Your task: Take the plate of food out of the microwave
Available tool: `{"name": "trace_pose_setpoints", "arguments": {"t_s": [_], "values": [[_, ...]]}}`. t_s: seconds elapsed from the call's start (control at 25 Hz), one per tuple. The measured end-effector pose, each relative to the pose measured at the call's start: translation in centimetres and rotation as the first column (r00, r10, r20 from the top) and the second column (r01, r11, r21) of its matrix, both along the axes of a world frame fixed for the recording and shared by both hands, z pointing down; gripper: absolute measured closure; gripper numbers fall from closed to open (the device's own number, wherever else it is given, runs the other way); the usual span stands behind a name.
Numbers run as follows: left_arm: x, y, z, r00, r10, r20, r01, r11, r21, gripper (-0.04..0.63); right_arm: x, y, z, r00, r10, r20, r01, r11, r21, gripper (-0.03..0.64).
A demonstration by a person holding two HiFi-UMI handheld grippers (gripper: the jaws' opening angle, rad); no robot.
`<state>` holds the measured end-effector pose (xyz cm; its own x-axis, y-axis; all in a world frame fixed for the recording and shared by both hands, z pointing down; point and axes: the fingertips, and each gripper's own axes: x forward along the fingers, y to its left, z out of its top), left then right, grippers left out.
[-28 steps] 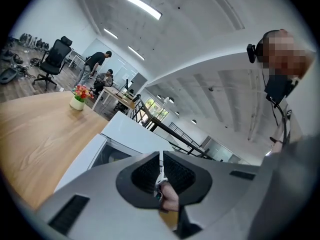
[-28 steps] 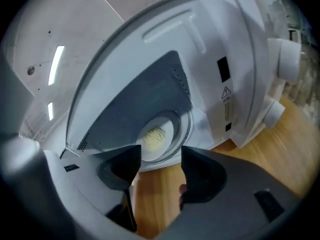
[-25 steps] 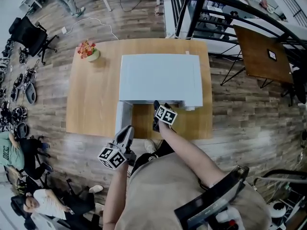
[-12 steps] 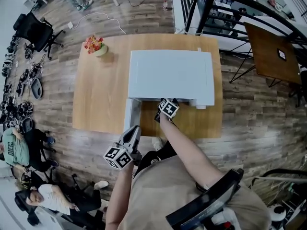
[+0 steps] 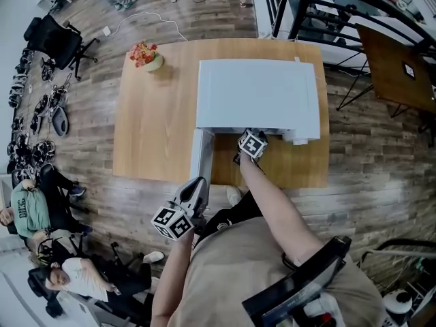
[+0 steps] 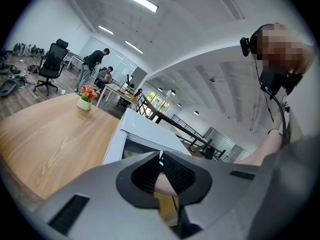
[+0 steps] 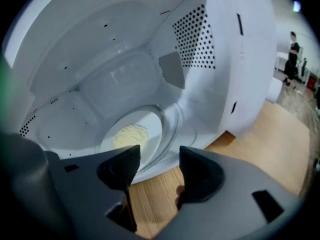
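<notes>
- Flower pot point(image 5: 146, 55): far left corner of the desk point(image 5: 153, 131).
- Left gripper point(image 6: 160, 156): held in the air at the desk's near edge, just short of the end of the open door. Fingers point(image 6: 172, 171) pressed together at the tips, nothing gripped.
- Door point(image 5: 202, 154): swung open, standing out from the left front corner of the microwave point(image 5: 259, 90) toward the person.
- Microwave: white, on the right half of the desk, cavity facing the person.
- Right gripper point(image 7: 160, 158): at the mouth of the cavity, tilted downward. Fingers point(image 7: 122, 168) apart, having just closed a little. Nothing held between them; only bare desk wood and the cavity's front lip show in the gap.
- Plate point(image 7: 152, 120): inside the microwave, on the glass turntable point(image 7: 174, 126), with a pale yellow heap of food point(image 7: 129, 135) on it. It lies beyond the fingertips, untouched.
</notes>
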<state>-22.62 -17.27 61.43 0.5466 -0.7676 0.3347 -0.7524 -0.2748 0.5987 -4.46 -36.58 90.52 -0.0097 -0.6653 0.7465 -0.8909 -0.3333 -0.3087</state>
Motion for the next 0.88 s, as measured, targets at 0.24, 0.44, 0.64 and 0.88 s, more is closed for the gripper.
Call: {"name": "trace_pose_setpoints", "arguments": {"t_s": [0.24, 0.44, 0.64, 0.88], "values": [[-0.2, 0.7, 0.1, 0.999, 0.043, -0.011, -0.043, 0.999, 0.002, 0.592, 1.0, 1.5, -0.1, 0.961, 0.113, 0.253, -0.129, 0.991, 0.045, 0.491], [-0.1, 1.1, 0.3, 0.997, 0.075, -0.012, -0.075, 0.997, -0.001, 0.592, 1.5, 1.9, -0.2, 0.816, 0.222, 0.533, -0.283, 0.958, 0.034, 0.575], [-0.6, 1.9, 0.3, 0.996, 0.086, -0.017, -0.086, 0.996, -0.001, 0.592, 1.5, 2.6, -1.9, 0.712, 0.183, 0.678, -0.321, 0.943, 0.083, 0.597], [-0.5, 2.5, 0.5, 0.995, 0.100, -0.027, -0.100, 0.995, 0.002, 0.592, 1.9, 3.9, -3.2, 0.632, 0.144, 0.762, -0.326, 0.941, 0.093, 0.601]]}}
